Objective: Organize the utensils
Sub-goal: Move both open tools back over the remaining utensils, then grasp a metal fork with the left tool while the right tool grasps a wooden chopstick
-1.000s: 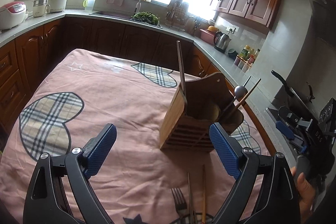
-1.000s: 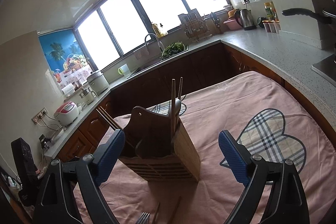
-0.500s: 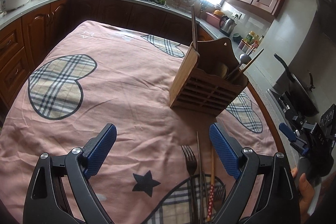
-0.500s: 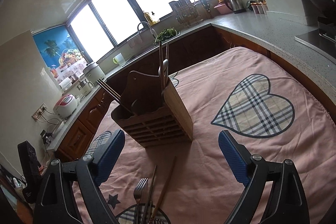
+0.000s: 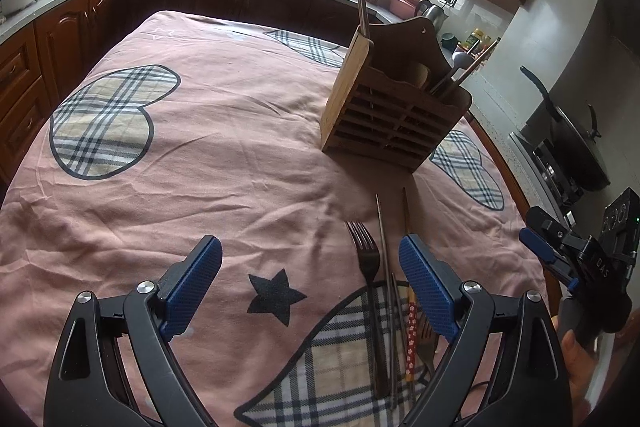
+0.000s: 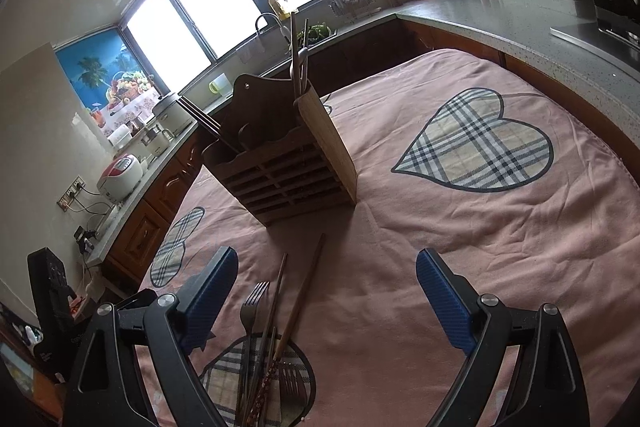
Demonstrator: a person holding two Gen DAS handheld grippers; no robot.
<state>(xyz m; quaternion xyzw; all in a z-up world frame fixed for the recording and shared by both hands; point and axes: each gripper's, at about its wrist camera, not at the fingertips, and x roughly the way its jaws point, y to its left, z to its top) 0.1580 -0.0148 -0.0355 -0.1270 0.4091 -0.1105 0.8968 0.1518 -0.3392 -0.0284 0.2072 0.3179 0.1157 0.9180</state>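
Both tongs stand wide open and hold nothing: the left tongs point(image 5: 310, 281) hang over the pink cloth point(image 5: 224, 155) that covers the counter, with the loose utensils just beside their right-hand pad, and the right tongs point(image 6: 326, 301) hover above the same cloth with that bundle near their left-hand pad. The utensils lie side by side, close and partly overlapping — a dark fork point(image 5: 366, 259) with its tines pointing toward the wooden caddy point(image 5: 394, 107), a thin metal chopstick point(image 5: 382, 235), a wooden chopstick point(image 6: 302, 301) with a red patterned end, and a second fork point(image 6: 292, 385) partly under them. The caddy stands upright a little beyond them, already carrying chopsticks and a spoon in its compartments. These pieces look light, stiff and thin; the metal ones are likely slick and lie flat on soft cloth, so a pinch across the handle near its middle seems the safest hold. Because they lie packed together, closing on one may drag or roll its neighbour, and a grip near an end would probably let the piece swing.
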